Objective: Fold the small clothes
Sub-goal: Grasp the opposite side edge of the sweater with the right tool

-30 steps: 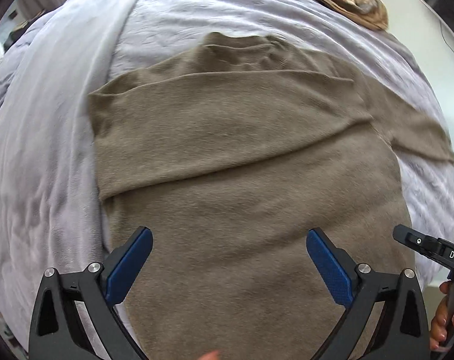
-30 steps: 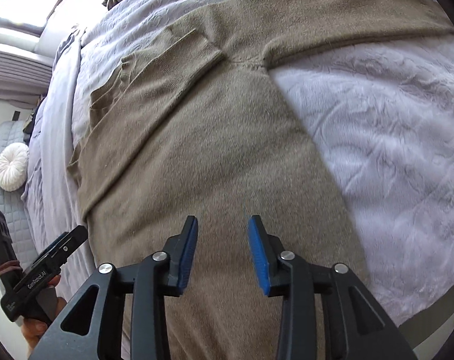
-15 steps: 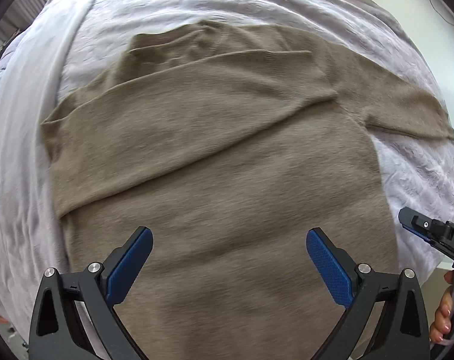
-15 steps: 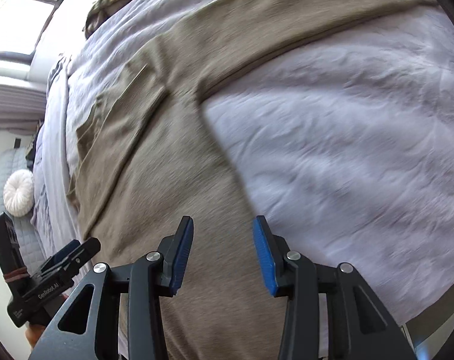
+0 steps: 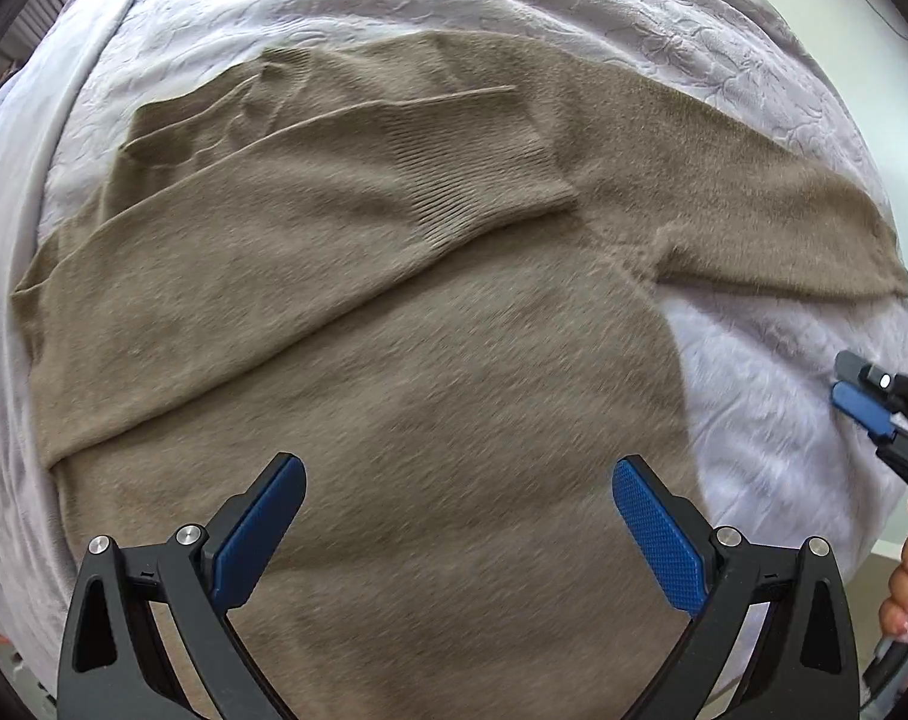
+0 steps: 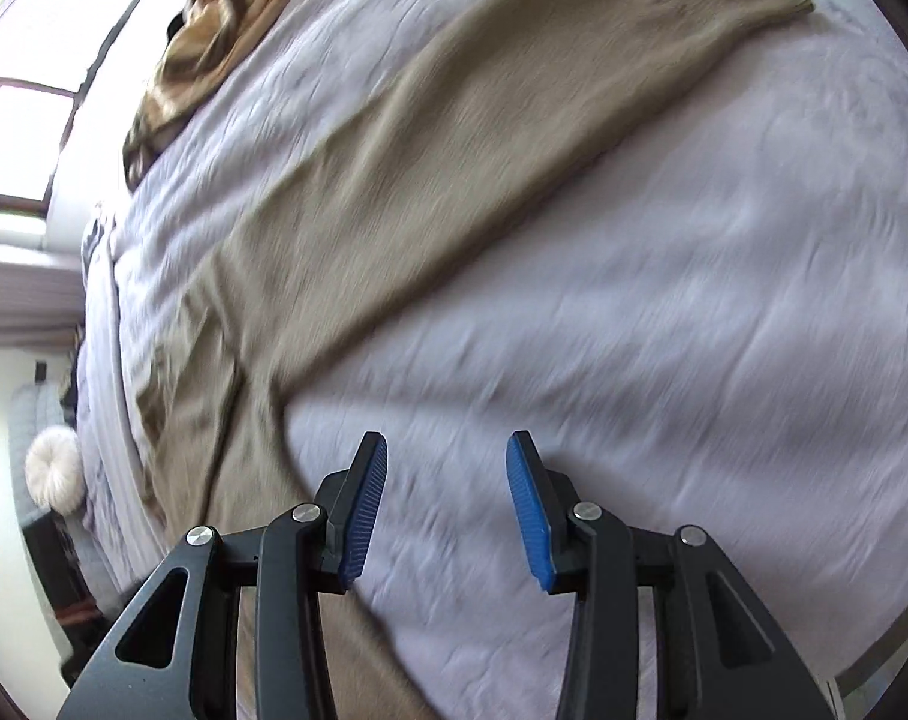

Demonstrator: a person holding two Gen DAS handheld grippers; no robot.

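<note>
Both views have slid rightward since the earlier frames: the left hand-held gripper, jaws wide apart and empty, hangs over the taupe sweater, while the right hand-held gripper, jaws partly apart and empty, now hovers over bare bed beside its outstretched sleeve.

Your right gripper is hanging over bare bedspread just beside the sweater.

You are looking at a tan sweater lying flat on the pale lilac bedspread, blurred by motion, with one sleeve stretching away from the body toward the top right of the view. Your jaws are standing apart with nothing between the blue pads, and the left pad is sitting right at the sweater's side edge. Beyond the sweater's far edge, a striped golden-brown cloth is lying bunched on the bedspread under a bright window. Left of the sweater, past the bedspread's edge, a round white cushion is resting.
</note>
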